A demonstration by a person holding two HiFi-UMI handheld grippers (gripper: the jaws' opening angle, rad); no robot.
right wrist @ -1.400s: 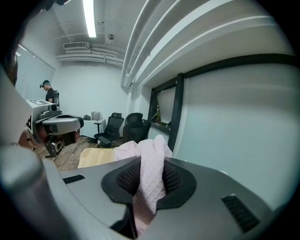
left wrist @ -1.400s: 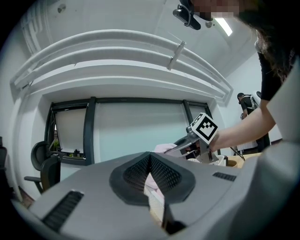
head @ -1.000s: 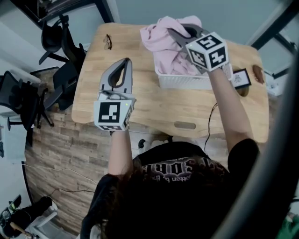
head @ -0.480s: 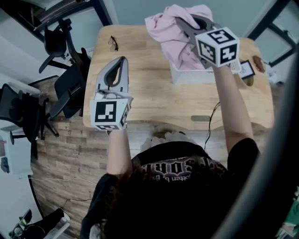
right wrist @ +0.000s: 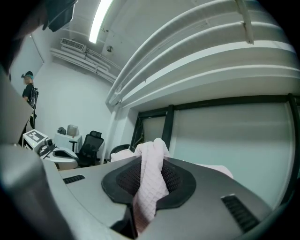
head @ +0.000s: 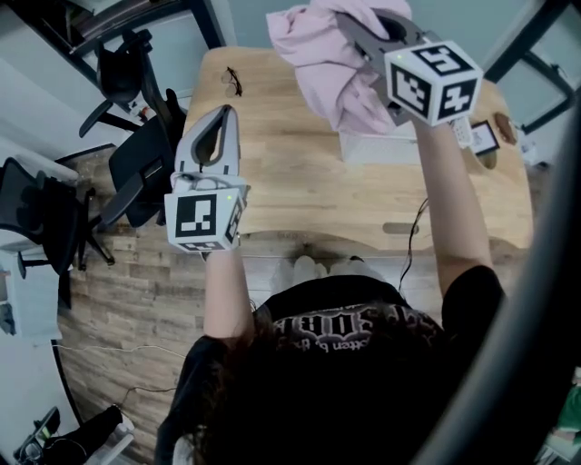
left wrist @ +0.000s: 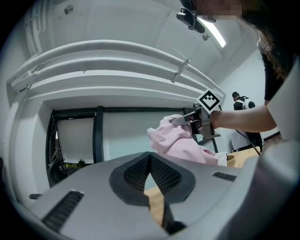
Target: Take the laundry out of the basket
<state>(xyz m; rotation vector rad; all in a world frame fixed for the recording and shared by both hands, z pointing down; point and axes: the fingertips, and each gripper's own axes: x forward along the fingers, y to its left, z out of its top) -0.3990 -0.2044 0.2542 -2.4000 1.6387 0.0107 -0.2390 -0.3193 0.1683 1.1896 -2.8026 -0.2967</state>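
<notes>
Jaws of right gripper clamp pink waffle-weave cloth above white plastic basket, far right on light wooden table; basket mostly hidden, contents unseen. Left gripper at left: jaws together, empty.

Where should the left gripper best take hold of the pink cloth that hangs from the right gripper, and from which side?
The loose fold at the left edge of the pink cloth looks best, approached from the left. The right gripper pinches its top, so the rest hangs toward the white basket, and that edge faces the left gripper, whose shut jaws must open first.
</notes>
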